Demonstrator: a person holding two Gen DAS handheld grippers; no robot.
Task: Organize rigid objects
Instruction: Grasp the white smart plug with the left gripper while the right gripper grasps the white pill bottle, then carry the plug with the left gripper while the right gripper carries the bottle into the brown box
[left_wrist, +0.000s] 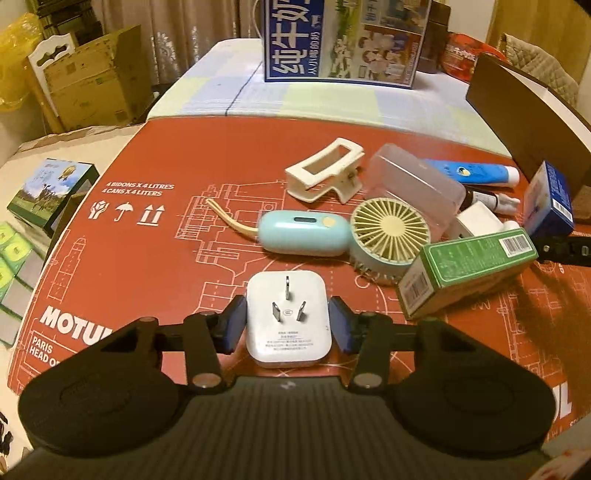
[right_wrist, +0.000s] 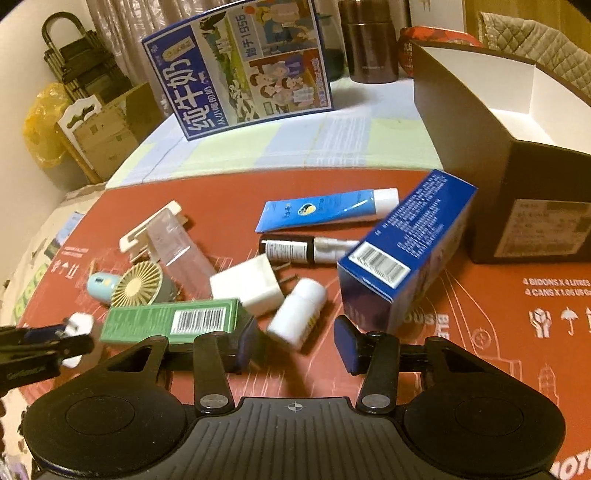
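While the big red printed cardboard sheet covers most of the tabletop, everything else sits on or around it. At the far edge stands a tall blue-and-white milk carton box w/ cartoon print, upright. On the right side rests an open dark-brown cardboard box w/ white lining, nothing visible inside from this angle.

Next in size, a blue rectangular carton w/ barcode stands tilted just in front of the brown box, near the right gripper. That gripper hovers low over the sheet w/ jaws wide apart and nothing between them; a small white cylindrical plastic bottle lies just ahead of the gap, not touched as far as I can tell.

A green rectangular carton w/ barcode lies on its side beside a pale mint handheld fan w/ cream grille, which seems to touch it. Behind the fan rests a frosted translucent plastic case, and left of that a cream plastic hair claw clip. A blue squeeze tube w/ white cap lies flat, w/ a small dark spray bottle w/ white nozzle right beside it. A white cube charger w/ two prongs sits btwn green carton and white bottle.

The left gripper has its blue pads against both sides of a white square three-pin plug adapter, prongs facing up, near the sheet's front edge.
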